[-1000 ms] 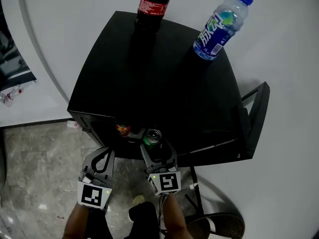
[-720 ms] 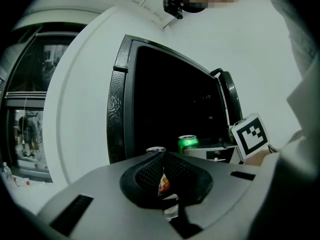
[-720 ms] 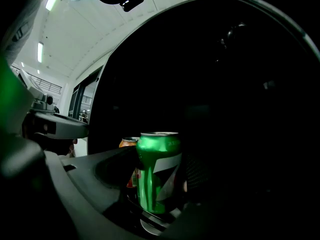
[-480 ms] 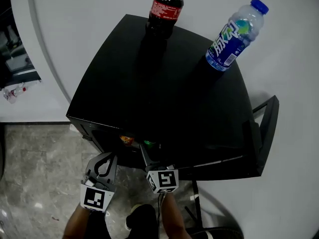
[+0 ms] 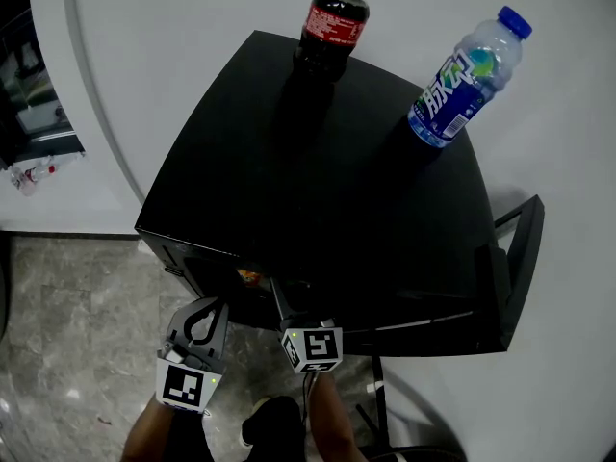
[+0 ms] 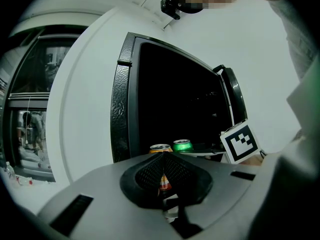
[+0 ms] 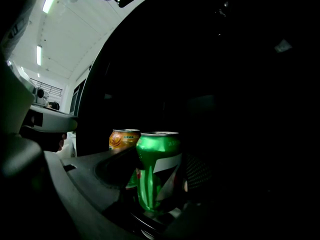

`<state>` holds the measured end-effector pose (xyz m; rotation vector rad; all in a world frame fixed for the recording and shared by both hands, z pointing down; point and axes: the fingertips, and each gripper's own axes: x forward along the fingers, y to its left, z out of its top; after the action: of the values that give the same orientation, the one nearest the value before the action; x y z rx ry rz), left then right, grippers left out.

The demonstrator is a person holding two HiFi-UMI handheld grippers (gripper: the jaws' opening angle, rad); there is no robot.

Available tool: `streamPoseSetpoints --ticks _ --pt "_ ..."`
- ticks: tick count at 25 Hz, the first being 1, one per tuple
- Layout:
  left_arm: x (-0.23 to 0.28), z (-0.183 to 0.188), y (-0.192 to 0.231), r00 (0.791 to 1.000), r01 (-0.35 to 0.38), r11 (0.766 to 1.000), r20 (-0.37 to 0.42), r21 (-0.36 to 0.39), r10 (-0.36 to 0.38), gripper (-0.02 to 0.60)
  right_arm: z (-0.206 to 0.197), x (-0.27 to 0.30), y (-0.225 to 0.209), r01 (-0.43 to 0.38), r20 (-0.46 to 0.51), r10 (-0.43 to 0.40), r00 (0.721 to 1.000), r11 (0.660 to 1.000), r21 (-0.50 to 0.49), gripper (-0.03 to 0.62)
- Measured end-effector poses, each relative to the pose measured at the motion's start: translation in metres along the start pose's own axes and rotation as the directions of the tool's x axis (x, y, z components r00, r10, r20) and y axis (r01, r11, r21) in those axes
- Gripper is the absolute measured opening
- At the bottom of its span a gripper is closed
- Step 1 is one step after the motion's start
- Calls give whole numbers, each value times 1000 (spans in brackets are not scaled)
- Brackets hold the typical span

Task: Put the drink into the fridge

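My right claw (image 7: 159, 178) is clenched on the green can (image 7: 156, 156), with one jaw on each side of the can body and the can upright. The green can sits within the dark opening of the black fridge (image 5: 318, 181), at its front edge and just to the right of an orange can (image 7: 124, 138). I cannot tell whether the green can's base rests on the shelf. In the head view my right claw (image 5: 292, 306) reaches in under the front edge of the fridge top, so the can is hidden there. My left claw (image 6: 162, 173) is clenched with nothing gripped: its jaws meet at the tips. It is held outside the fridge, in front of the opening and to the left of my right claw. The left gripper view shows both cans side by side past the closed jaws. The fridge door (image 5: 521, 258) stands open at the fridge's right side. On the fridge top, a cola bottle (image 5: 332, 22) stands at the far edge. A blue-capped bottle (image 5: 467, 80) stands at the far right corner, well apart from it.
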<state>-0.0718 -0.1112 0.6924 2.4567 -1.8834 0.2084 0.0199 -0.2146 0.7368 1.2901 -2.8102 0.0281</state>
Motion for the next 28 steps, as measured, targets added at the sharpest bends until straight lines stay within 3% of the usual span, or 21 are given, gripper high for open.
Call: streamPoseSetpoints --ticks 7,13,28 --pt "-2 0 0 1000 1 1000 3 21 -2 3 1 1 2 16 39 -15 999 1000 -24 307" --pt "-9 9 -2 1000 3 1000 2 14 -3 3 6 -4 5 23 11 -22 1000 999 -39 307" --pt "-43 79 -5 999 45 999 6 10 -45 3 93 -52 30 34 34 -33 999 999 -11 305"
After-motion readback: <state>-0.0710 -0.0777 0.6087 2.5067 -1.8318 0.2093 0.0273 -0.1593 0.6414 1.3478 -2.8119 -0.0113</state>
